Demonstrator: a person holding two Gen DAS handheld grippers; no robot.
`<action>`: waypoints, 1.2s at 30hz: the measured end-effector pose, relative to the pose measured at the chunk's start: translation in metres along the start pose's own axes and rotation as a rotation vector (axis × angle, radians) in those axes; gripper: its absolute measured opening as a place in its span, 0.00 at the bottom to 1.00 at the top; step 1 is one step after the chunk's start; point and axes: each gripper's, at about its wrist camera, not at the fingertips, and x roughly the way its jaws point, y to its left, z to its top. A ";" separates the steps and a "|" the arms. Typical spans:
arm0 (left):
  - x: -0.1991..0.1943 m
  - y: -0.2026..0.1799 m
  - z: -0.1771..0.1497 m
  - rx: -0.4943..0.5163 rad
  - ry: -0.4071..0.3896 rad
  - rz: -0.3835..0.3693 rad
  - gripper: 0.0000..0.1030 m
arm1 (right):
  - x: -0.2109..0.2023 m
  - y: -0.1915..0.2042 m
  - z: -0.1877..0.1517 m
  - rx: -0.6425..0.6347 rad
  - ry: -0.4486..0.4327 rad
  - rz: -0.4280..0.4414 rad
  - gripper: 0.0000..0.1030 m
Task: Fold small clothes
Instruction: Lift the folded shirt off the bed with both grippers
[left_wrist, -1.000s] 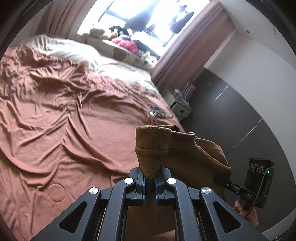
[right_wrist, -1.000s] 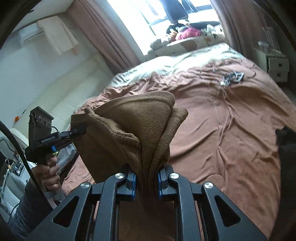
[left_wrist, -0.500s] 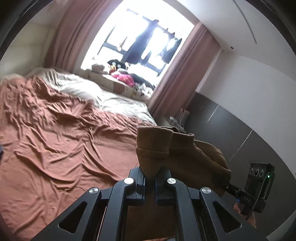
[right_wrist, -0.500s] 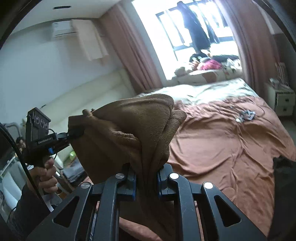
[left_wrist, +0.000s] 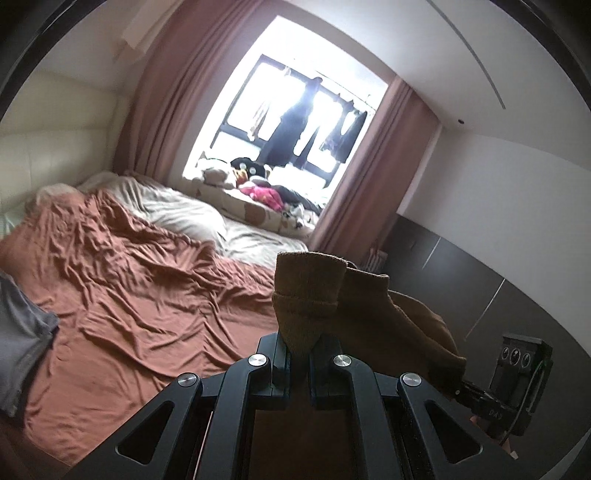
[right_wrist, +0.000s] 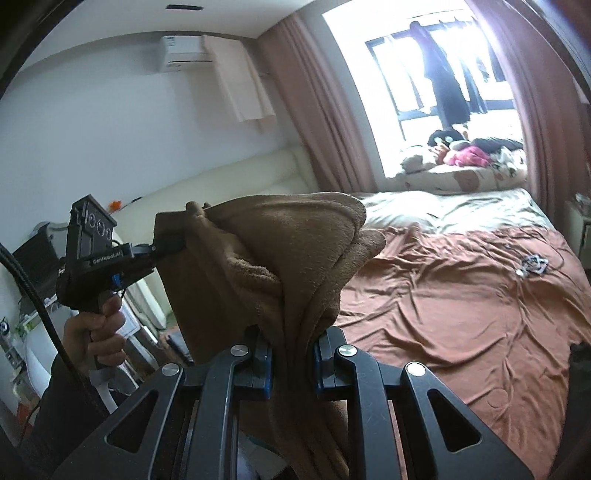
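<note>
A small brown fleece garment (left_wrist: 332, 306) hangs in the air between both grippers, above the near edge of the bed. My left gripper (left_wrist: 298, 354) is shut on a ribbed cuff or hem of it. My right gripper (right_wrist: 291, 354) is shut on a bunched thick edge of the same garment (right_wrist: 280, 251). In the right wrist view the left gripper (right_wrist: 162, 245) holds the garment's far corner at the left. In the left wrist view the right gripper (left_wrist: 461, 387) shows at the lower right. The garment's lower part is hidden below the fingers.
A bed with a rumpled rust-brown sheet (left_wrist: 129, 295) lies ahead and below. A grey garment (left_wrist: 18, 332) lies at its left edge. A small tangle of cable (right_wrist: 532, 264) lies on the sheet. Plush toys (left_wrist: 255, 181) line the window. Dark wardrobe (left_wrist: 480, 280) to the right.
Both grippers have risen and tilted upward with the brown garment; the views now show more window, wall and ceiling and less bed. Both grips stay the same.
</note>
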 end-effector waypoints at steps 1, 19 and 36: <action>-0.008 0.003 0.002 0.000 -0.012 0.004 0.06 | 0.005 0.000 0.001 -0.010 0.002 0.008 0.12; -0.096 0.112 0.019 0.000 -0.121 0.175 0.06 | 0.098 0.019 0.011 -0.137 0.070 0.158 0.12; -0.169 0.235 0.056 0.063 -0.123 0.379 0.06 | 0.210 0.072 0.010 -0.190 0.115 0.308 0.12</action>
